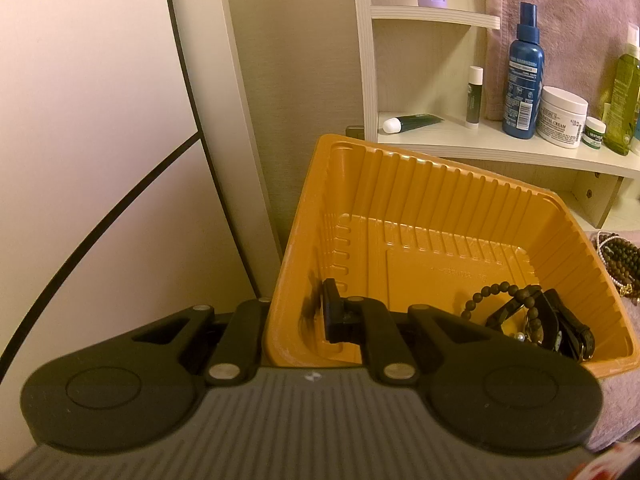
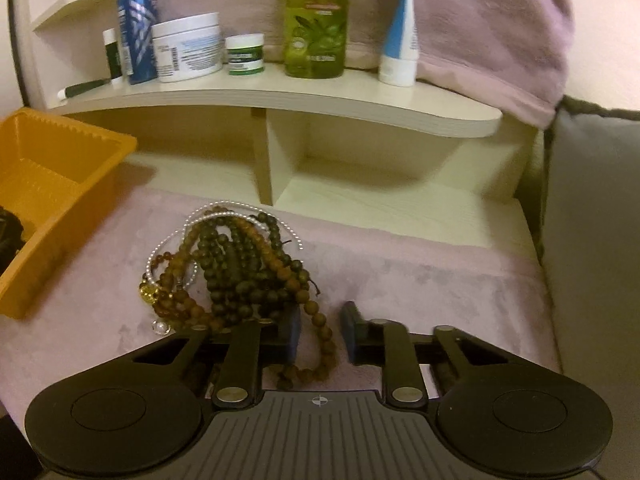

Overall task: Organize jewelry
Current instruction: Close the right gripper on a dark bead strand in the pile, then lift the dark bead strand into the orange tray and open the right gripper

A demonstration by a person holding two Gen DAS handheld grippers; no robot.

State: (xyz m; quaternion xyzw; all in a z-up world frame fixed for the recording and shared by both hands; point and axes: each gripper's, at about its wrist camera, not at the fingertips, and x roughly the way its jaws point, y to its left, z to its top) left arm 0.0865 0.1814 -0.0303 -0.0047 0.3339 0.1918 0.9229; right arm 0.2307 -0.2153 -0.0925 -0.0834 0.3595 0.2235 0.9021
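Note:
An orange plastic tray (image 1: 420,200) holds a dark bead bracelet (image 1: 496,300) and black watch straps (image 1: 568,328) in its near right corner. My left gripper (image 1: 296,312) is shut on the tray's near left wall, one finger inside and one outside. A pile of brown, dark and pearl bead bracelets (image 2: 236,264) lies on the pink cloth (image 2: 420,280). My right gripper (image 2: 320,332) is open at the pile's near edge, with a brown bead strand (image 2: 320,332) lying between its fingers. The tray also shows in the right wrist view (image 2: 60,184), left of the pile.
A cream shelf unit (image 2: 280,100) stands behind, carrying a blue spray bottle (image 2: 138,28), a white cream jar (image 2: 188,48), a small green jar (image 2: 245,54), a green olive bottle (image 2: 316,20) and a tube (image 2: 400,40). A pink towel (image 2: 500,32) hangs behind. A grey cushion (image 2: 592,240) lies right.

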